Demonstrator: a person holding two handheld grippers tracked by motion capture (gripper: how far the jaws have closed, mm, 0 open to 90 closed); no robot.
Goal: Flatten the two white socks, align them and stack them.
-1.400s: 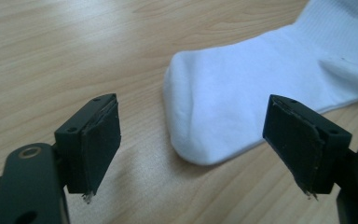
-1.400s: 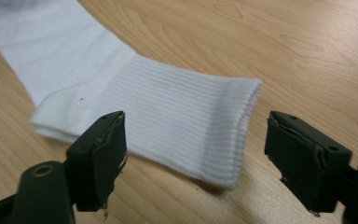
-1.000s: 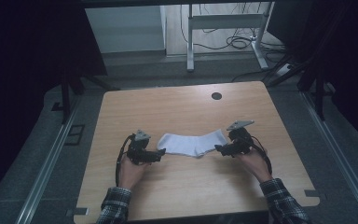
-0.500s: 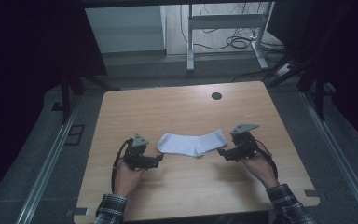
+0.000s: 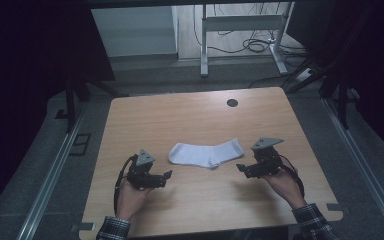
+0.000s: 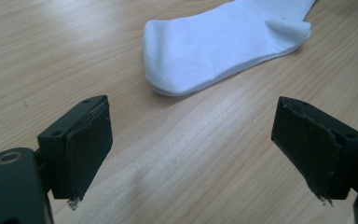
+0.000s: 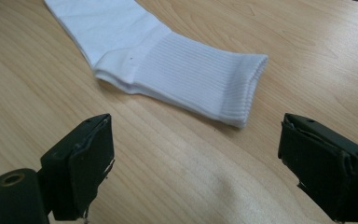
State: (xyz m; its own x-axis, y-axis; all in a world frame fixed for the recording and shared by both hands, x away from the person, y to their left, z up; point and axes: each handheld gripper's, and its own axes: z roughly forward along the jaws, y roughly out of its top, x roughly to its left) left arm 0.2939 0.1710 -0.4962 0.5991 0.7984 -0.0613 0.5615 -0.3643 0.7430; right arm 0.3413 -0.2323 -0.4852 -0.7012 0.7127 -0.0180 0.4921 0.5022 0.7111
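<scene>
white sock (image 5: 207, 152) lies flat mid-table (image 5: 180, 115), between both grippers. left gripper (image 5: 167, 174) jaws spread wide, empty, just short of the toe. right gripper (image 5: 240, 168) jaws wide apart, empty, near the cuff.

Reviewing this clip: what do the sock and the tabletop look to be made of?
The sock looks like soft white knit fabric, probably cotton blend: the cuff shows fine ribbing, the foot a smoother matte weave. The tabletop looks like light wood or wood-look laminate: visible grain lines, smooth with a slight sheen. Which of the two cannot be told.
</scene>
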